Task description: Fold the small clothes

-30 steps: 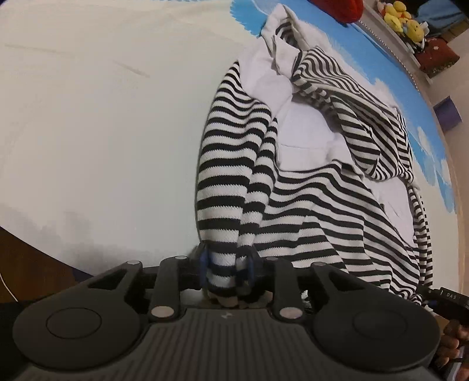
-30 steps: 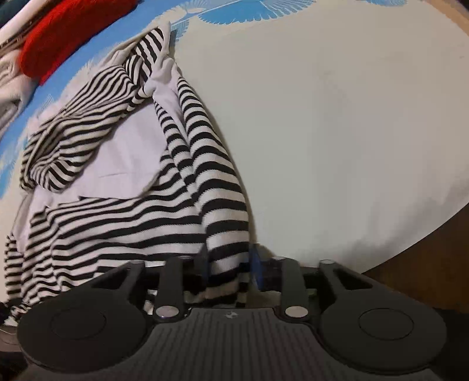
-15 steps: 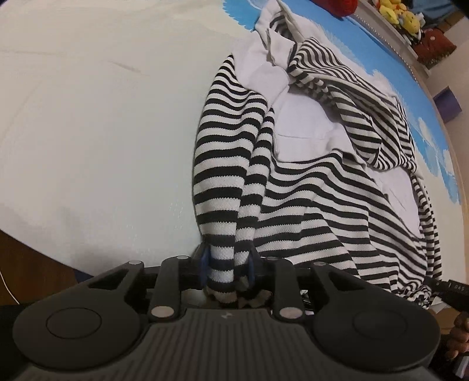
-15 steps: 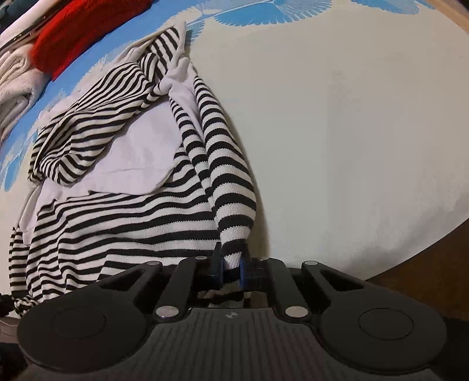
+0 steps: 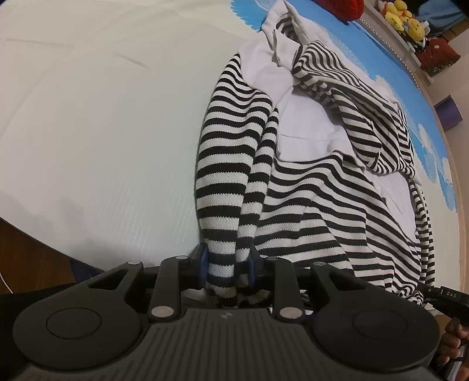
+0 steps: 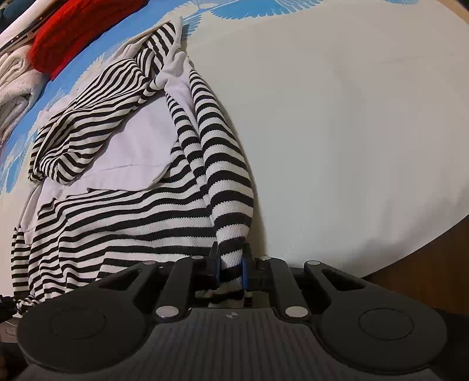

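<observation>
On the white sheet (image 5: 96,132) we see the striped top (image 5: 307,190) spread out, black and white bands with plain pale panels showing in its upper half. Taking that striped top as our landmark: its near hem reaches our two grippers, and its far end, bunched and crumpled, lies on the blue-patterned part of the cover (image 6: 88,58).

Our left gripper (image 5: 227,265) is clamped on a gathered fold at the top's near left corner, the cloth pinched between the blue pads and hanging down behind them. Our right gripper (image 6: 231,262) has the near right corner between its blue pads; its jaws are easing open a little, yet the pads press on the fabric and the grip holds.

Beyond the striped top's far end lies a red knitted garment (image 6: 82,32), and to the left of that, in the right wrist view, a cream folded cloth (image 6: 14,91). Past the top's far right side, in the left wrist view, yellow soft toys (image 5: 406,19) sit on a shelf.
</observation>
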